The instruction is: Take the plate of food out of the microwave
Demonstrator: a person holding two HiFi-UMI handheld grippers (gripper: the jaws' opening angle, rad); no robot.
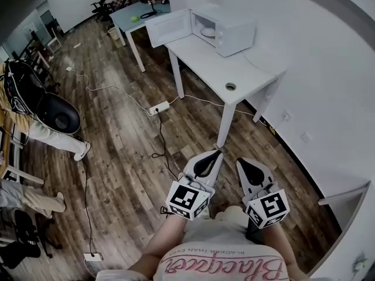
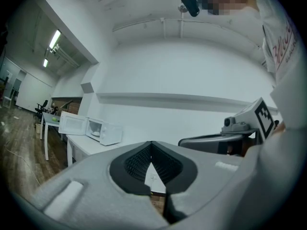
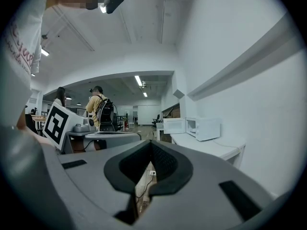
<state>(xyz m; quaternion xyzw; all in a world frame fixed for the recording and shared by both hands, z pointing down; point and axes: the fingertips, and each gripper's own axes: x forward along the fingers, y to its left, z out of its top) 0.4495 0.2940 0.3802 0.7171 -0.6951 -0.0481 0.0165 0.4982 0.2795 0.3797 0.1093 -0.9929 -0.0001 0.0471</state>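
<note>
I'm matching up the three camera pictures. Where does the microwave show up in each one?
Head view: microwave at top centre, far off, its door swung open to the left.
Left gripper view: microwave small, at middle left.
Right gripper view: microwave just right of centre.
Shared landmark: the white table it stands on, seen in all three views.

Wooden floor point(image 1: 129, 157) lying open up to the white table point(image 1: 234, 69), cables point(image 1: 161, 139) and a power strip point(image 1: 159, 107) trailing across it, microwave point(image 1: 234, 34) door point(image 1: 167, 28) standing swung wide to the left, its opening showing unblocked, wall point(image 1: 328, 86) closing in on the right.
</note>
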